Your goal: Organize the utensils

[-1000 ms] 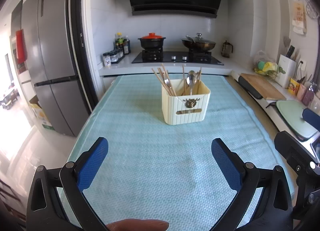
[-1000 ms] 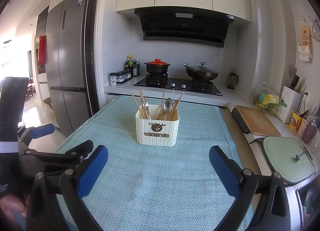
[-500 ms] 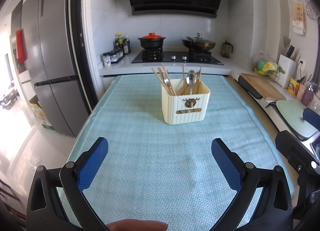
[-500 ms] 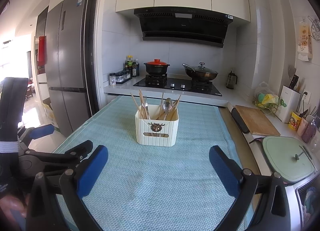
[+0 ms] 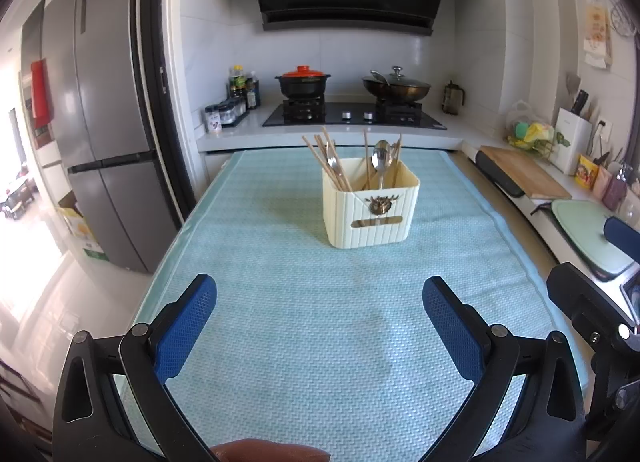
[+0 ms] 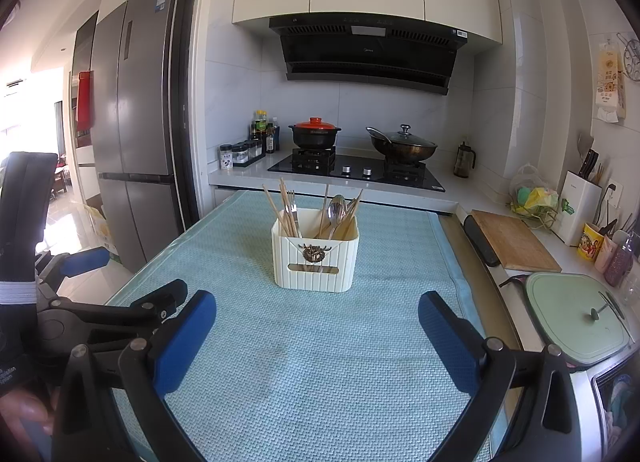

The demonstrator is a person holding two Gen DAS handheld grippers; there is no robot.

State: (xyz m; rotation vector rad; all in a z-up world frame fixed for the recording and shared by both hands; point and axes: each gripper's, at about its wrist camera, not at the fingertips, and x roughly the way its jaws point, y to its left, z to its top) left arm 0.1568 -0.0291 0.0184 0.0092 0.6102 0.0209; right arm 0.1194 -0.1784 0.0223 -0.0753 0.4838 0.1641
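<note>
A cream ribbed utensil holder (image 5: 370, 212) stands on the light-blue mat (image 5: 320, 322), also in the right wrist view (image 6: 316, 260). It holds wooden chopsticks (image 5: 326, 160), a fork and metal spoons (image 5: 381, 156). My left gripper (image 5: 320, 310) is open and empty, low over the mat, well in front of the holder. My right gripper (image 6: 316, 322) is open and empty, also in front of the holder. The left gripper's body (image 6: 80, 314) shows at the left of the right wrist view.
A stove (image 5: 352, 114) with a red-lidded pot (image 5: 302, 80) and a wok (image 5: 396, 86) is behind the table. A fridge (image 5: 104, 142) stands at the left. A cutting board (image 5: 524, 176), knife block (image 5: 572, 144) and green lid (image 5: 588, 234) line the right counter.
</note>
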